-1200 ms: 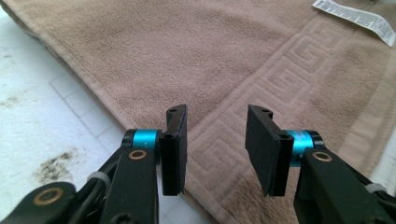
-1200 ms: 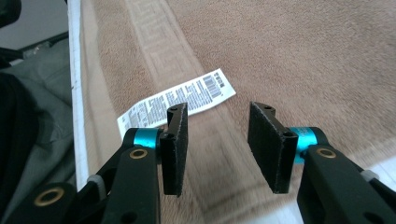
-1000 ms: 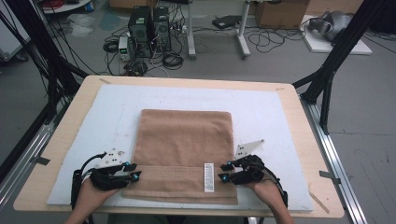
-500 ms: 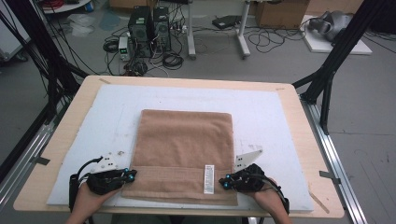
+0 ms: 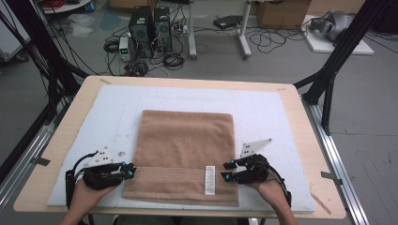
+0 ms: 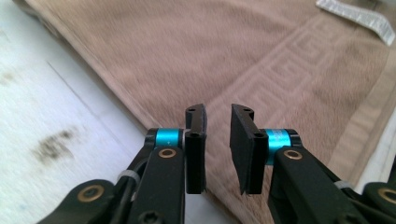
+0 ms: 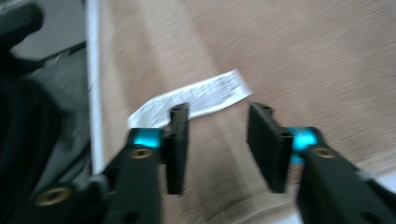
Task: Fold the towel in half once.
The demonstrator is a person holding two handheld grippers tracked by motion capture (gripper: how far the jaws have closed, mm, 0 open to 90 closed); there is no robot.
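My left tongs (image 5: 127, 170) sit at the near left edge of the flat tan terry towel (image 5: 185, 140), jaws just reopened to a narrow gap with nothing between them; my right tongs (image 5: 227, 170) at its near right edge, jaws just parted wider, empty, beside the white care label (image 5: 210, 180). The towel lies mid-bench on the white foam mat (image 5: 267, 112), bare mat beyond it

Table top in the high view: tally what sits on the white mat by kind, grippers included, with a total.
Brown folded terry towel: 1
White care label on the towel: 1
Black two-jaw grippers: 2, left gripper and right gripper
Total: 4
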